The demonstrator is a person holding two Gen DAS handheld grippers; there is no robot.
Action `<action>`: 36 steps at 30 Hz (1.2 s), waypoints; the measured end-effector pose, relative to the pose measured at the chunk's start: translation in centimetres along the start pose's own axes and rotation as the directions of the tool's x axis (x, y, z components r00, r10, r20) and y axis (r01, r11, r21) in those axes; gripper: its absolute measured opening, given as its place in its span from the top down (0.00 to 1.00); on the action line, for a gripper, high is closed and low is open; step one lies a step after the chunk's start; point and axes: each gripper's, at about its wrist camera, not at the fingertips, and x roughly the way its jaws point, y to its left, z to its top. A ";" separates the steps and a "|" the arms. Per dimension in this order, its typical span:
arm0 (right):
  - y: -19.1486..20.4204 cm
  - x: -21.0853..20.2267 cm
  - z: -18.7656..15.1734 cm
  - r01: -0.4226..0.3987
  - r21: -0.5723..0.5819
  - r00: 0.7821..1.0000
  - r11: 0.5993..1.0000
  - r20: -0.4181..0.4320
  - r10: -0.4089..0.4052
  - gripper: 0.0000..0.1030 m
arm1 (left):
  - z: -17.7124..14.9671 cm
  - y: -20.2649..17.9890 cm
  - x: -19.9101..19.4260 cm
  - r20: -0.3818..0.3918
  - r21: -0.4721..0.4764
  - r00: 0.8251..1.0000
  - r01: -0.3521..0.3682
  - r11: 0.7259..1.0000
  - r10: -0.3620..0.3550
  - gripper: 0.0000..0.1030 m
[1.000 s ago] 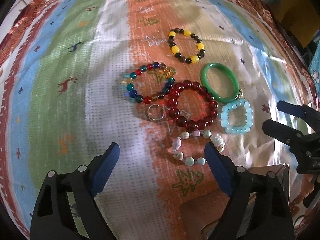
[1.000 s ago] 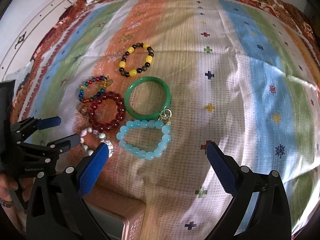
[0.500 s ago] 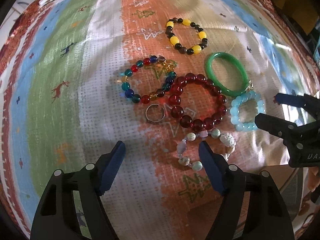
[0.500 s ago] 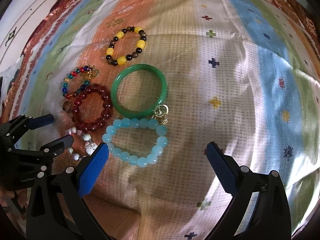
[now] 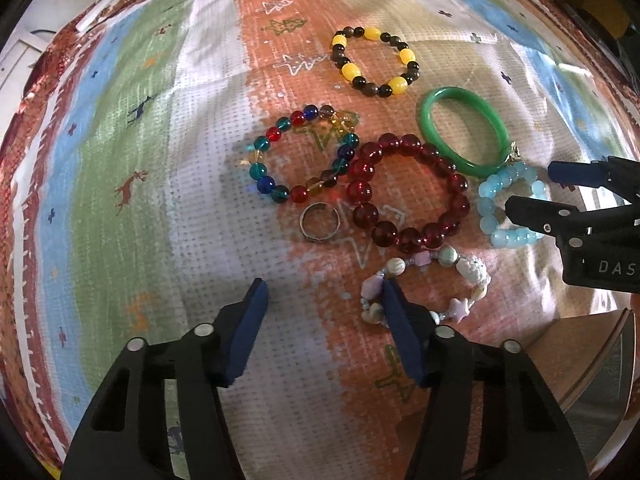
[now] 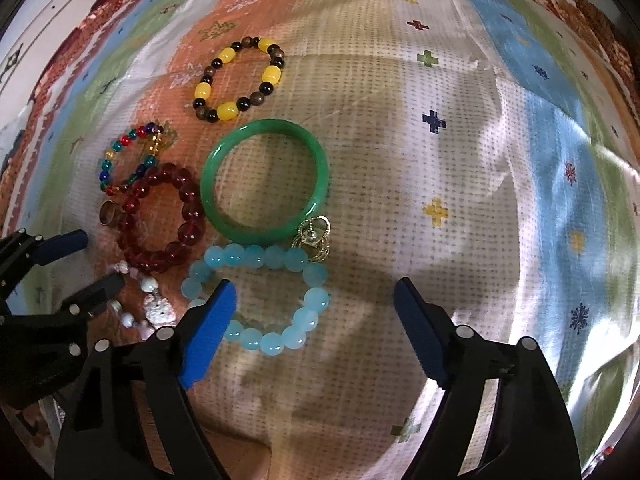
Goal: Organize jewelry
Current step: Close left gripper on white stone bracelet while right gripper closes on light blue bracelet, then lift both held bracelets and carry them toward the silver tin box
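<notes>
Several bracelets lie on a striped cloth: yellow-and-black [image 5: 374, 62], multicolour glass [image 5: 298, 154], dark red [image 5: 408, 194], green bangle [image 5: 464, 132], light blue [image 6: 260, 298], and a pale stone one [image 5: 432, 284]. A small metal ring [image 5: 320, 222] lies left of the red beads. My left gripper [image 5: 322, 296] is open, low over the cloth just short of the ring, its right finger over the pale bracelet. My right gripper [image 6: 314, 300] is open over the light blue bracelet, its left finger [image 6: 208, 332] inside the loop; a gold charm [image 6: 314, 238] sits beyond.
A brown box [image 5: 580, 356] stands at the near right of the left wrist view, its edge also low in the right wrist view [image 6: 240, 460]. The patterned cloth [image 6: 460, 160] stretches bare to the right. White furniture [image 6: 24, 40] is at the far left.
Both grippers have moved forward and down toward the jewellery. The left has narrowed somewhat and neared the ring; the right now straddles part of the light blue bracelet.
</notes>
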 end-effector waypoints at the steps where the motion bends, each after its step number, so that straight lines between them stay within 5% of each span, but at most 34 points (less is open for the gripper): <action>1: -0.1 0.0 0.2 0.003 0.004 1.000 1.000 -0.001 -0.003 0.27 | 0.1 0.0 0.1 0.000 -0.003 1.000 0.000 1.000 0.000 0.49; 7: -0.9 -0.2 0.0 0.002 0.015 1.000 1.000 0.004 -0.002 0.48 | 0.2 1.5 -0.3 0.007 -0.016 1.000 -0.018 1.000 0.018 0.71; 9: -0.9 -0.3 -0.2 -0.011 0.015 1.000 1.000 0.011 0.011 0.74 | 0.3 1.9 -0.3 0.005 -0.014 1.000 -0.016 1.000 0.016 0.87; 11: -1.3 -0.3 -0.2 -0.033 0.020 0.999 0.999 0.008 0.033 0.87 | 0.2 2.1 -0.4 0.004 -0.010 1.000 -0.010 1.000 0.010 0.90; 36: 2.3 -5.9 -0.9 -0.099 -0.086 0.984 0.991 0.140 0.111 0.88 | -0.5 3.8 -6.2 0.139 -0.115 0.988 0.079 0.990 -0.063 0.91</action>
